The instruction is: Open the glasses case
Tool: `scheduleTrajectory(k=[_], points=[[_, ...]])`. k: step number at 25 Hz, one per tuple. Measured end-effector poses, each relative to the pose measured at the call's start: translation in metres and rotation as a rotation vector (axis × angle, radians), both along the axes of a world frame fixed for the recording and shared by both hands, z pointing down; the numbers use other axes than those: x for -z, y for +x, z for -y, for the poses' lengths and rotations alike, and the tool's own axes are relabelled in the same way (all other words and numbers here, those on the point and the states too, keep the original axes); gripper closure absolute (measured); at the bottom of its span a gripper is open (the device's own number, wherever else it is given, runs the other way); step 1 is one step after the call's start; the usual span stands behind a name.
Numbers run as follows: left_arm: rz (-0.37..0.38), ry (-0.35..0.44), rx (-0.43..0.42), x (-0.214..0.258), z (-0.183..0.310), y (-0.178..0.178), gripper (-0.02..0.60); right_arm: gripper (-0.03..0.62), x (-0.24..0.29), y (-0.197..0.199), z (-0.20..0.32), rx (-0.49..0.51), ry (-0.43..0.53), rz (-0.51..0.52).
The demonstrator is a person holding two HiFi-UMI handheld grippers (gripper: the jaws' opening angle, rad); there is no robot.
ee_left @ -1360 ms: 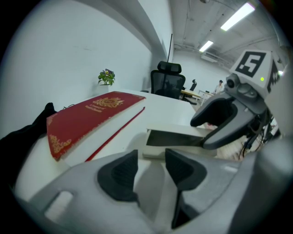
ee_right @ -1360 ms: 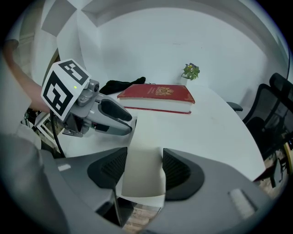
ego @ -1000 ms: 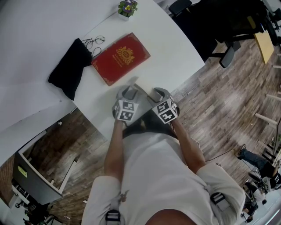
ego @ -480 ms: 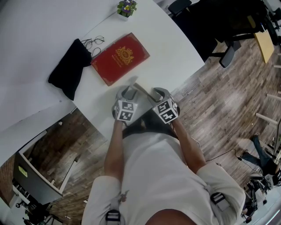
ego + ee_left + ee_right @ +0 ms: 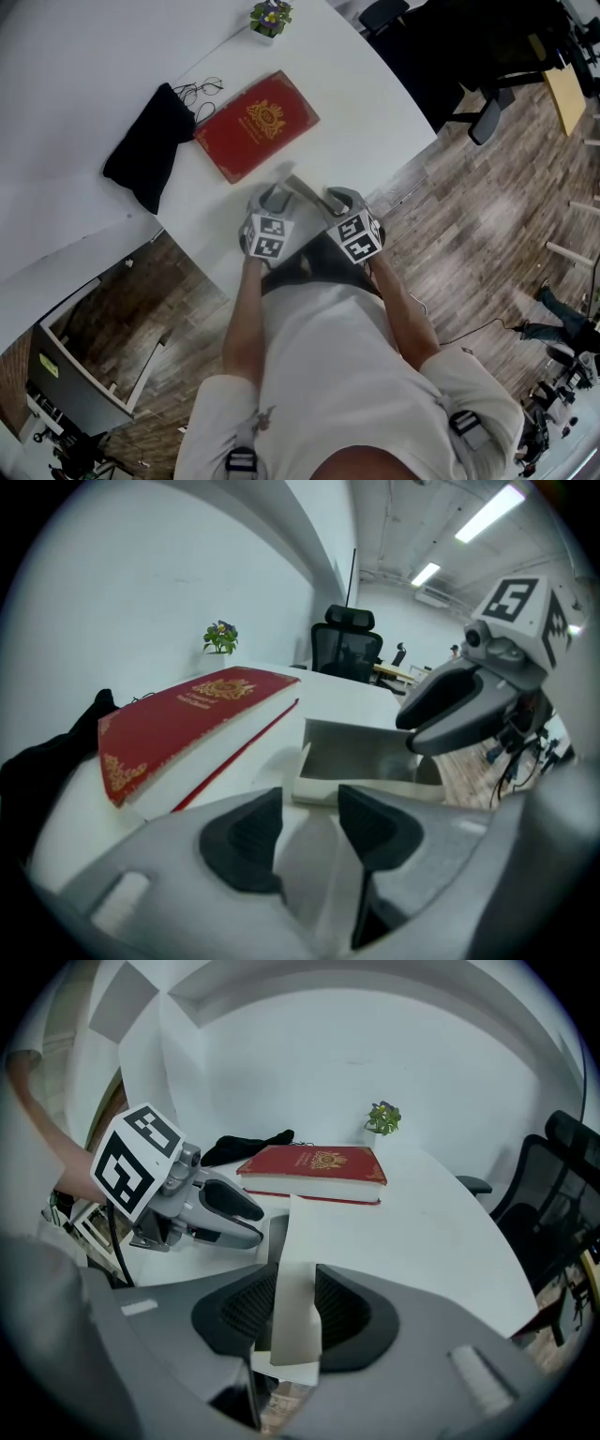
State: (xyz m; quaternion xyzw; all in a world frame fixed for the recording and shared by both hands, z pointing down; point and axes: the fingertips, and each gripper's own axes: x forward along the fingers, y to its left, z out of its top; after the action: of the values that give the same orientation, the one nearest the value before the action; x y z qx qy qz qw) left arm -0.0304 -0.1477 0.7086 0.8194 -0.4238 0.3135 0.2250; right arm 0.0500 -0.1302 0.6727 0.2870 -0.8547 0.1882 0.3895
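Right gripper view: right gripper [image 5: 295, 1309] pinches a flat, pale flap of the glasses case [image 5: 292, 1232]. The flap stands upright between the dark ribbed pads and fills the gap. The jaws have just been closing onto it.

Left gripper view: the case is an off-white, box-like shell with a grey inside, a low front wall and a taller panel raised behind. It is already partly open. Left gripper [image 5: 309, 822] has its jaws partly spread, right at the case's near corner. A pale strip lies in the gap; cannot tell whether it belongs to the case or is pressed.

Head view: the case sits on the white table [image 5: 366, 103] near its front edge, between the two gripper tips. Just beyond it lies a red book [image 5: 258, 124]. Left of the book lies a black cloth [image 5: 150, 145], with a pair of glasses [image 5: 199, 90] at its top end. A small potted plant [image 5: 272, 17] stands further back.

Against the earlier frames: both grippers and the case are in the same spots, and nothing on the table has shifted. A person's legs [image 5: 553, 328] on the wood floor, low at the far right, have moved further right.
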Motion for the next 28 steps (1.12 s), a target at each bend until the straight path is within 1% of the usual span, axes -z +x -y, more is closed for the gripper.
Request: scheduleTrajectory(k=[10,17,21,28], points=[[0.001,0.001,0.003,0.002,0.001,0.0,0.393,0.488,0.002,0.003,0.003,-0.009,0.004,0.004],[0.006,-0.013,0.007,-0.001,-0.001,-0.001,0.394,0.501,0.003,0.004,0.006,-0.014,0.007,0.01],[0.003,0.007,0.009,0.002,0.001,0.0,0.394,0.509,0.004,0.006,0.007,-0.019,0.009,0.011],[0.012,-0.016,0.01,-0.001,-0.001,-0.002,0.394,0.522,0.003,0.008,0.011,-0.025,0.007,0.018]])
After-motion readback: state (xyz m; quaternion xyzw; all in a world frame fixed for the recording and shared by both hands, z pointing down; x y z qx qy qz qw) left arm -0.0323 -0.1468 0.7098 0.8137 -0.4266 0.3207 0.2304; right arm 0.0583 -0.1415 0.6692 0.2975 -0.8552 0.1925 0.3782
